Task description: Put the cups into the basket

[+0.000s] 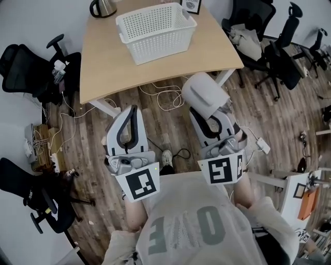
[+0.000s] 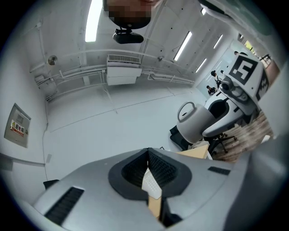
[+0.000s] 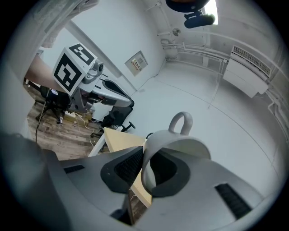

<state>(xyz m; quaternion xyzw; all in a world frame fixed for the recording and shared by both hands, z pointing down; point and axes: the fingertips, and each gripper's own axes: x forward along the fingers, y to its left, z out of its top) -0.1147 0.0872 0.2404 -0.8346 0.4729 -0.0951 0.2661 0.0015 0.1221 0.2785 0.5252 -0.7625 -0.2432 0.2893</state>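
A white lattice basket (image 1: 155, 31) stands on the wooden table (image 1: 103, 62) ahead of me; a sliver of the basket (image 2: 151, 185) shows between the left jaws. My right gripper (image 1: 206, 115) is shut on the rim of a pale grey cup (image 1: 204, 96), held above the floor before the table's near edge. In the right gripper view the cup (image 3: 178, 146) sits between the jaws of my right gripper (image 3: 144, 155), handle up. The cup (image 2: 194, 126) also shows in the left gripper view. My left gripper (image 1: 132, 111) (image 2: 147, 153) hangs beside it, shut, holding nothing.
A dark kettle (image 1: 102, 7) and a small framed picture (image 1: 191, 5) stand at the table's far edge. Black office chairs (image 1: 31, 67) (image 1: 279, 57) flank the table. White cables (image 1: 165, 98) lie on the wood floor under the table's near edge.
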